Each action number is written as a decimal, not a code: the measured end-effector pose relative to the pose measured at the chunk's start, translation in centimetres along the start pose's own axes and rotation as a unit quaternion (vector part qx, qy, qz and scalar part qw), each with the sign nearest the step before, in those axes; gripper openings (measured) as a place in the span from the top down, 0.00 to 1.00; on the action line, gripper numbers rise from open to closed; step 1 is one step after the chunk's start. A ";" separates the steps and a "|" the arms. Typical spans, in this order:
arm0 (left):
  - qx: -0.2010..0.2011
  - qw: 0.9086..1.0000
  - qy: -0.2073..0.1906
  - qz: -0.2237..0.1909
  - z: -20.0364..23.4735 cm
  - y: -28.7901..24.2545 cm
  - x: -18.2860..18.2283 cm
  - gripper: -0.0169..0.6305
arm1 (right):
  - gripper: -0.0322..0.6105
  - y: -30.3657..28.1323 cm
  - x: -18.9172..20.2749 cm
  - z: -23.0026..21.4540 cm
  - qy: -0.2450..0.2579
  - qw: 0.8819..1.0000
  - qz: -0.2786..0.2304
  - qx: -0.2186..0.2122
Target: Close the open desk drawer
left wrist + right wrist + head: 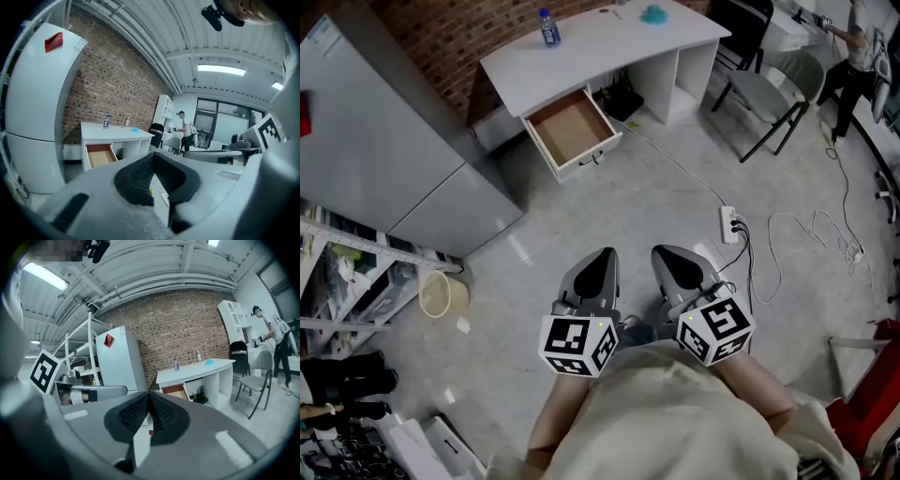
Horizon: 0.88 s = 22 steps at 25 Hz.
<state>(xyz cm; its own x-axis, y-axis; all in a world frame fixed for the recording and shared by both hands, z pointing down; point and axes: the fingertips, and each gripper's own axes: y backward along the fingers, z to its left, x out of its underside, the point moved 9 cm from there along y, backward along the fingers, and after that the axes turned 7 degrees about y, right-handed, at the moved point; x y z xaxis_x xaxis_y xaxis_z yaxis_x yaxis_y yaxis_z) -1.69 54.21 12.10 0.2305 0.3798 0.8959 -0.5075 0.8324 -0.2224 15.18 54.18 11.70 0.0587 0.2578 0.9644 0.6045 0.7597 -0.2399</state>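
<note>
You are at the very start: the approach to the desk is not yet made. The open drawer [572,128] hangs pulled out from under the white tabletop [600,42], at the desk's left end beside the grey fridge [375,141], its wooden bottom bare and its white front facing you. It is well apart from both of your tools, across a stretch of floor.

Your left hand-held gripper [603,255] and right hand-held gripper [667,253] sit side by side close to your body, each with its jaws pressed together and nothing between them. That suits a push, so I would leave them closed.

Next, I judge, you need to walk up to the desk and set one closed tip flat against the drawer front. Then press straight along the runners, not at an angle, so it does not jam. Mind the power strip [731,223] and its cables lying on the floor to your right.
</note>
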 end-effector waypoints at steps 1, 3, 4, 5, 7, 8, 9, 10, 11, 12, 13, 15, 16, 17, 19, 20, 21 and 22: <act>0.000 1.000 0.001 0.001 0.0 0.1 0.1 0.97 | 0.94 0.0 0.0 0.1 0.003 1.000 0.001 -0.001; -0.002 1.000 0.005 0.004 0.2 0.2 0.4 0.97 | 0.94 0.0 0.0 0.4 0.005 1.000 0.006 -0.007; -0.003 1.000 0.008 0.006 0.2 0.2 0.5 0.97 | 0.94 0.0 0.0 0.4 0.005 1.000 0.009 -0.010; -0.004 1.000 0.011 0.007 0.3 0.1 0.5 0.97 | 0.94 -0.1 0.0 0.5 0.004 1.000 0.012 -0.014; -0.007 1.000 0.016 0.008 0.5 -0.1 0.6 0.97 | 0.94 -0.4 0.1 0.4 0.003 1.000 0.016 -0.022; -0.009 1.000 0.017 0.008 0.6 -0.3 0.6 0.97 | 0.94 -0.7 0.1 0.2 0.002 1.000 0.017 -0.026; -0.011 1.000 0.018 0.007 0.8 -0.5 0.6 0.97 | 0.94 -1.0 0.0 0.0 0.001 0.999 0.017 -0.030; -0.014 1.000 0.018 0.006 1.0 -0.8 0.4 0.97 | 0.94 -1.5 0.0 -0.2 0.000 0.999 0.016 -0.034; -0.017 1.000 0.018 0.003 1.2 -1.0 0.3 0.97 | 0.94 -1.9 -0.1 -0.4 -0.001 0.999 0.015 -0.038; -0.020 1.000 0.019 0.001 1.5 -1.2 0.1 0.97 | 0.94 -2.4 -0.2 -0.6 0.000 0.999 0.014 -0.043; -0.023 1.000 0.020 -0.001 1.7 -1.4 -0.1 0.97 | 0.94 -2.9 -0.4 -0.7 0.001 0.999 0.012 -0.048; -0.028 0.999 0.022 -0.003 2.3 -1.9 -0.5 0.97 | 0.94 -3.9 -1.0 -1.0 0.005 0.998 0.008 -0.056; -0.029 0.999 0.022 -0.004 2.5 -2.2 -0.8 0.97 | 0.94 -4.4 -1.4 -1.2 0.007 0.998 0.006 -0.058; -0.030 0.999 0.022 -0.004 2.7 -2.6 -1.1 0.97 | 0.94 -4.9 -1.6 -1.4 0.008 0.998 0.004 -0.059; -0.032 0.999 0.022 -0.005 3.2 -3.7 -1.5 0.97 | 0.94 -6.0 -2.0 -2.3 0.006 0.998 0.003 -0.061; -0.033 0.999 0.022 -0.005 3.5 -4.3 -1.8 0.97 | 0.94 -6.6 -2.2 -2.8 0.005 0.998 0.003 -0.062; -0.034 0.999 0.022 -0.004 3.7 -4.9 -2.0 0.97 | 0.94 -7.2 -2.4 -3.3 0.005 0.998 0.004 -0.065; -0.035 0.999 0.022 -0.004 4.0 -5.6 -2.3 0.97 | 0.94 -7.9 -2.6 -3.8 0.007 0.998 0.005 -0.068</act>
<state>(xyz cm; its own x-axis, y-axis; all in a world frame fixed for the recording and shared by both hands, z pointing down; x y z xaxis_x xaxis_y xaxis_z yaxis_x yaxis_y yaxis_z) -2.69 47.10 12.77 0.2704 0.3895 0.8805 -0.4475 0.8606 -0.2432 13.26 45.26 11.48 0.0756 0.2562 0.9637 0.7056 0.6691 -0.2332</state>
